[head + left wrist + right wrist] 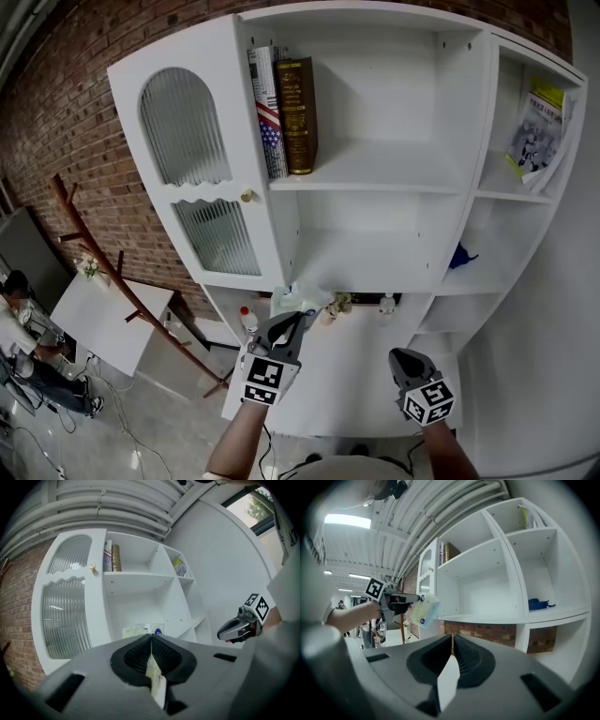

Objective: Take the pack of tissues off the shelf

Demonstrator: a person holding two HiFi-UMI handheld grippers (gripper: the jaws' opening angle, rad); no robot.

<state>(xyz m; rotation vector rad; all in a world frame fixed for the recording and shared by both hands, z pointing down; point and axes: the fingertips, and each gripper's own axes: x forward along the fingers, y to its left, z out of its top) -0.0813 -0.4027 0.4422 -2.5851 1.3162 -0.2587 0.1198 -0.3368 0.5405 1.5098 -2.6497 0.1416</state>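
The pack of tissues (296,301) is pale green and white with blue dots. It hangs in front of the white shelf unit (375,183), off the shelves, with my left gripper (296,321) shut on its near edge. In the left gripper view the pack (140,631) pokes out past the closed jaws of that gripper (151,637). The right gripper view shows the pack (424,611) tilted at the tip of the left gripper (410,598). My right gripper (401,357) is shut and holds nothing, low at the right above the counter (361,375).
Two books (286,111) stand on the top shelf beside a ribbed-glass door (187,169). A magazine (538,127) leans in the right-hand bay, and a blue object (461,255) lies below it. Small items (339,302) sit at the back of the counter. A person (14,319) sits far left.
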